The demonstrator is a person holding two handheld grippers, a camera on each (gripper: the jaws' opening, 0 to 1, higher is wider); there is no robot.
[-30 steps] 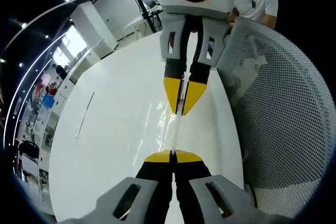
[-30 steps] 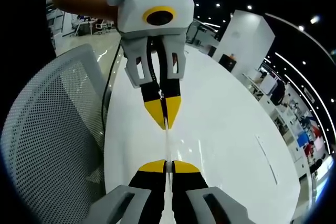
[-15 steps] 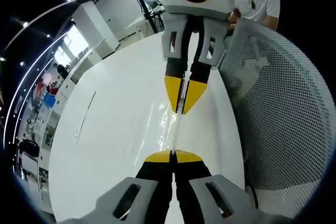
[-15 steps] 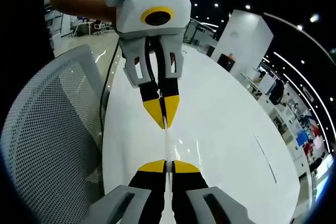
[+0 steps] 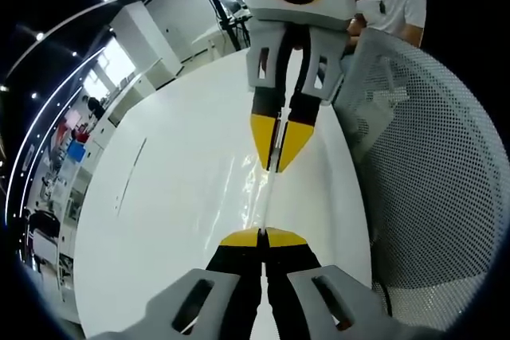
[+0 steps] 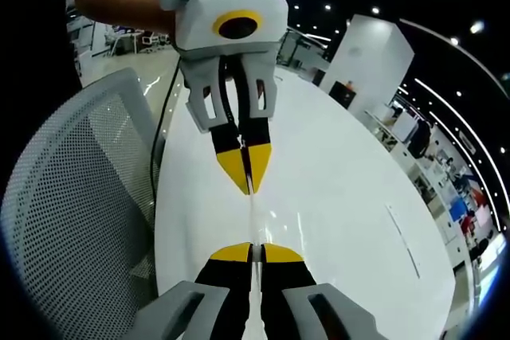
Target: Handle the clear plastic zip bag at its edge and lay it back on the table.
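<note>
Stretching edge-on between the left tool [image 5: 263,232] and right tool [image 6: 252,248], both clamped on it, runs the zip bag [image 5: 267,201].

No legible txt, labels or nos. anywhere.

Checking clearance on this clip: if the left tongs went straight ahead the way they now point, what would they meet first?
The right tongs. They face the left tongs head-on, both shut on the clear plastic zip bag stretched between them above the white table. The gap looks short, though depth is uncertain.
</note>
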